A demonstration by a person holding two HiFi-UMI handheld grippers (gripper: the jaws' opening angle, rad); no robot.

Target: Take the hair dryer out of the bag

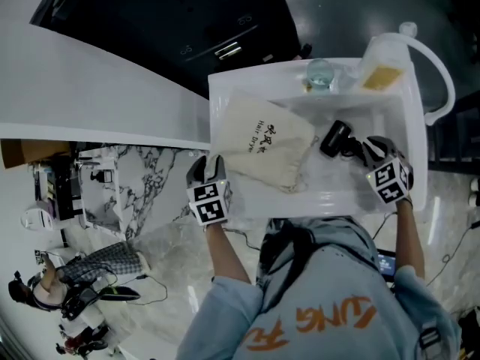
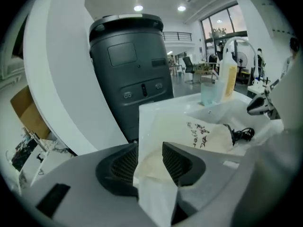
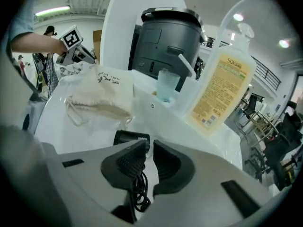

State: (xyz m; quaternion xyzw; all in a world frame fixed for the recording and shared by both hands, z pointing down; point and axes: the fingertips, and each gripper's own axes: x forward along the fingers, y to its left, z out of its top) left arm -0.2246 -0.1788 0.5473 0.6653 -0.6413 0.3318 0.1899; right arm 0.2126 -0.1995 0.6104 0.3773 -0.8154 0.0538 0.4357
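— Where's the dryer [image 1: 335,139]?

— Out of the bag [image 1: 259,145]. It lies in the sink [image 1: 225,81], just past the tips of the right gripper [image 3: 147,148]. The black body is right in front of its left finger.

— Are those fingers on it?

— No. They stand narrow, with a thin gap showing between the tips. The cord [image 3: 137,188] runs down between them, bunched against the left finger near its base. Nothing presses it from both sides.

— And the left gripper [image 2: 146,150]?

— Its fingers are wide apart. A corner of the bag lies between them, loose, with neither pad squeezing it. The rest of the bag spreads out beyond the tips, across the sink's edge, printed side up.

— Which way is the bag's mouth?

— Its drawstring end points away from the left fingers, toward the right gripper and the dryer.

— Anything past the right fingertips?

— A cup [image 3: 168,84] straight beyond them, and a bottle [image 3: 222,89] off to their right, both on the sink's far rim.
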